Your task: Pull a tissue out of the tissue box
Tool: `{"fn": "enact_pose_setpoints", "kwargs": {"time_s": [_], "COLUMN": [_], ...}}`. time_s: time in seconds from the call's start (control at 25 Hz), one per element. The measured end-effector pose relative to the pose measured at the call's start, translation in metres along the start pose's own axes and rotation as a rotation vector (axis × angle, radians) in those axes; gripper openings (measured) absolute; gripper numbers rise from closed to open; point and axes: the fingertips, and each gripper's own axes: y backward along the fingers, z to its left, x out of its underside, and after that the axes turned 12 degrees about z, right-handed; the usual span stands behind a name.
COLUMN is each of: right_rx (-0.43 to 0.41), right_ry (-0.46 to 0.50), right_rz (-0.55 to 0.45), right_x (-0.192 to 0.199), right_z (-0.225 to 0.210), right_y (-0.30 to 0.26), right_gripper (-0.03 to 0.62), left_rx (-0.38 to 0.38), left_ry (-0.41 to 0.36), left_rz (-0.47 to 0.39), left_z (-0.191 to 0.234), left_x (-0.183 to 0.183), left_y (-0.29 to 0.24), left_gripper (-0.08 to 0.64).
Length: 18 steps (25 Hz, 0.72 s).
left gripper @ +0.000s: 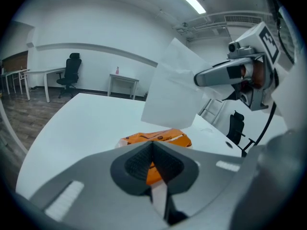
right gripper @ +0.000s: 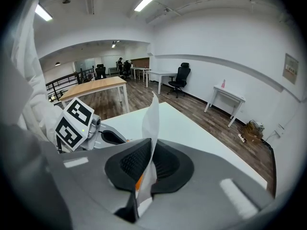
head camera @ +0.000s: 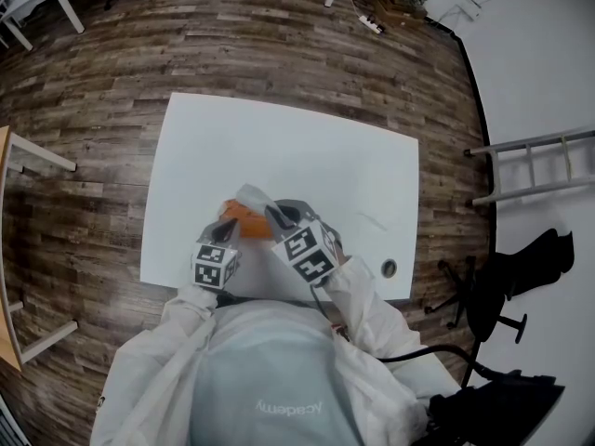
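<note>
Presently, the right hand-held gripper [right gripper: 148, 166] is pinching the tissue [right gripper: 152, 121]. Its jaws are pressing fully together, and the sheet is standing up edge-on between the ribbed pads. This gripper is pointing forward and down over the near part of the white counter [head camera: 279, 147]. The marker cube is sitting on top, and a white sleeve [head camera: 367, 295] is trailing behind it.

The left hand-held gripper [left gripper: 153, 163] is lying lower and just beside the right one. It is also tilting downward, with its jaws closing on the near end of the tissue box [left gripper: 156, 139]; orange is showing between the pads.

The tissue is hanging as a plain white, lightly creased sheet above the box. Its upper corner is being held at the right gripper's tip, and its lower edge is reaching down toward the box top; whether it is clear of the slot cannot be told.

The tissue box is showing as a soft orange pack with dark print, lying flat on the counter between the two grippers, near the counter's front edge.
</note>
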Motion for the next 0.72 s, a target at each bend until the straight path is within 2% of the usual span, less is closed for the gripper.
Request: {"fn": "enact_pose_setpoints", "kwargs": {"time_s": [0.44, 0.72], "right_rx": [0.023, 0.026], "right_ry": [-0.056, -0.074], "right_rz": [-0.03, -0.067], "right_x": [0.013, 0.019], "right_z": [-0.018, -0.02], "right_y": [0.008, 0.011], "right_gripper": [0.008, 0.006], "left_rx": [-0.017, -0.043], "left_ry": [0.01, 0.013], "left_rz": [-0.027, -0.081], "left_z": [-0.005, -0.007], "left_x": [-0.012, -0.025], "left_y": [0.019, 0.046], "left_gripper": [0.0, 0.0]}}
